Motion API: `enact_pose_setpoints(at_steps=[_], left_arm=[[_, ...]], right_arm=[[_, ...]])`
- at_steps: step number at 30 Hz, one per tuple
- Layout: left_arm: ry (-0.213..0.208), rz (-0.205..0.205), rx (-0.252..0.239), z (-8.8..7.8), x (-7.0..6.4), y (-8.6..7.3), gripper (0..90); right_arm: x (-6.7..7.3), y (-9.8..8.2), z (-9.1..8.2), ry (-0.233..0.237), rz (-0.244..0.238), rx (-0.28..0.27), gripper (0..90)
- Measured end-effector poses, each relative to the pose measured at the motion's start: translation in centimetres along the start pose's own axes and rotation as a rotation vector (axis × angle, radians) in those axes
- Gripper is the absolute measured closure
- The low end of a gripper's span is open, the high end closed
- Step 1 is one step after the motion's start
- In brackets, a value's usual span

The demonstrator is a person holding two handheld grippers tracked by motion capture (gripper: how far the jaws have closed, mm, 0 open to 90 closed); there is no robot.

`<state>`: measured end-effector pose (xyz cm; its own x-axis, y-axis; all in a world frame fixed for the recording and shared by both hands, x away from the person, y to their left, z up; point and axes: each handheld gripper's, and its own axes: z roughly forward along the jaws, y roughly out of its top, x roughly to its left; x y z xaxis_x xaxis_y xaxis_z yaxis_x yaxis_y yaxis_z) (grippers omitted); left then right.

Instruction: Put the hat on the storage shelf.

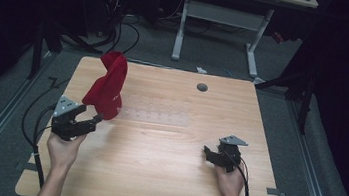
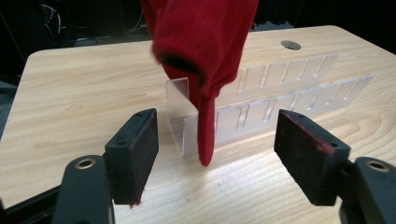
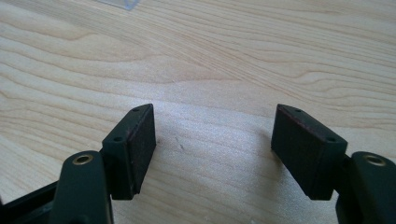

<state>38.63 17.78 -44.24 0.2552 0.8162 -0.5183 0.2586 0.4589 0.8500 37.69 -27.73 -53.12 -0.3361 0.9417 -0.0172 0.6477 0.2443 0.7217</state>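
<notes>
Grippers first, as I see them from my remote seat: the left gripper (image 1: 90,119) sits at the near-left part of the wooden table (image 1: 153,176), held in the person's left hand (image 1: 63,147), and its two black jaws are spread wide with nothing between them. In the left gripper view, its pads (image 2: 133,154) frame a red cloth (image 2: 201,51), a knitted sock or sleeve by the look of it, that stands just ahead of them. That cloth is draped over one end of a clear slotted rack (image 2: 280,93), and a narrow tail of red fabric hangs down in front of the rack's end wall, close to the tabletop; I cannot tell if it touches. From the high view the red cloth (image 1: 108,87) rises tall and slightly twisted at the left end of the clear rack (image 1: 158,111), which lies across the middle of the table. The right gripper (image 1: 210,155) rests near the table's right side, in the person's right hand (image 1: 230,178), well apart from the rack and cloth. Its jaws are also spread open, and in the right gripper view they enclose bare wood grain (image 3: 210,154). A small grey round grommet (image 1: 202,87) sits near the table's far edge.
</notes>
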Motion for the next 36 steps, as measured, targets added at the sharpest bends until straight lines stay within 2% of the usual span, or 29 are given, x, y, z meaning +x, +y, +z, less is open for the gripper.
enact_pose_setpoints(at_steps=[6,19,36], left_arm=[[-0.009,-0.011,0.004,-1.0,0.1,-0.2,30.8],[-0.04,-0.014,0.009,-2.5,-0.7,-1.3,31.0],[-0.078,-0.015,0.057,-3.0,-2.0,-3.4,30.9]], right_arm=[[0.0,0.0,0.0,-0.001,-0.001,0.0,30.8],[0.0,0.0,0.0,-0.001,-0.001,0.0,30.9],[0.0,0.0,0.0,0.0,-0.001,0.0,30.9]])
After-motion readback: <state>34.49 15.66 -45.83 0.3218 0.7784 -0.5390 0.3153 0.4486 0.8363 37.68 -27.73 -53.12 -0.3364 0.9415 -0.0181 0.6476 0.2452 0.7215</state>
